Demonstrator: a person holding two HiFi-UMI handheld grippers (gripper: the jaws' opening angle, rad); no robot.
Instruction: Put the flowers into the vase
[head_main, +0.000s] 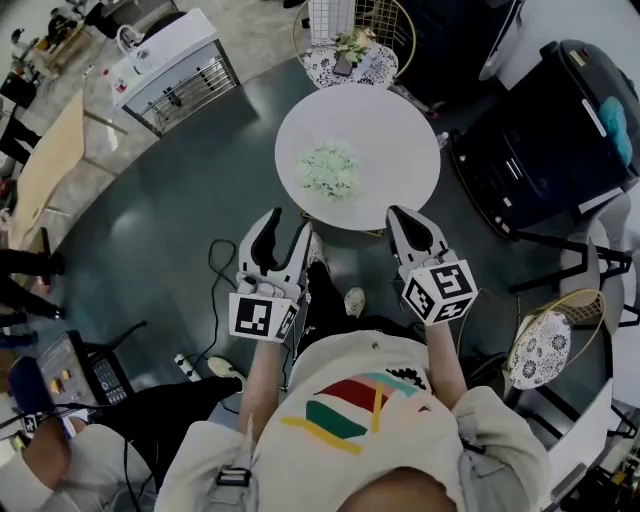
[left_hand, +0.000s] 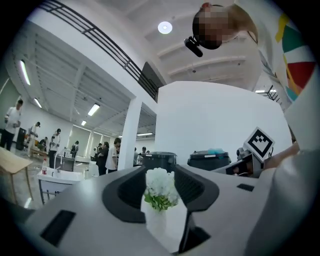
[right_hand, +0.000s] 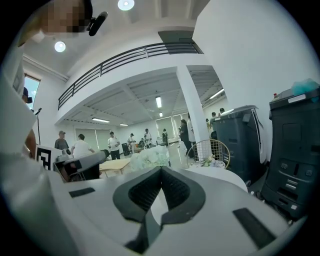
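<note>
A bunch of white and green flowers (head_main: 330, 170) sits in the middle of the round white table (head_main: 400, 130). In the left gripper view the flowers (left_hand: 159, 187) stand upright in the gap between the jaws, farther off, not touched. A white shape runs below them; whether it is a vase I cannot tell. My left gripper (head_main: 287, 222) hovers short of the table's near edge, partly open with nothing in it. My right gripper (head_main: 398, 214) hangs beside it at the same edge, its tips together and empty. In the right gripper view the flowers (right_hand: 150, 156) show just over the closed tips.
A gold wire chair (head_main: 352, 45) with a patterned cushion stands behind the table. Black bins (head_main: 545, 130) are at the right, another wire chair (head_main: 548, 345) at the lower right, and a white cart (head_main: 175, 70) at the back left. Cables (head_main: 215, 290) lie on the floor. People stand far off.
</note>
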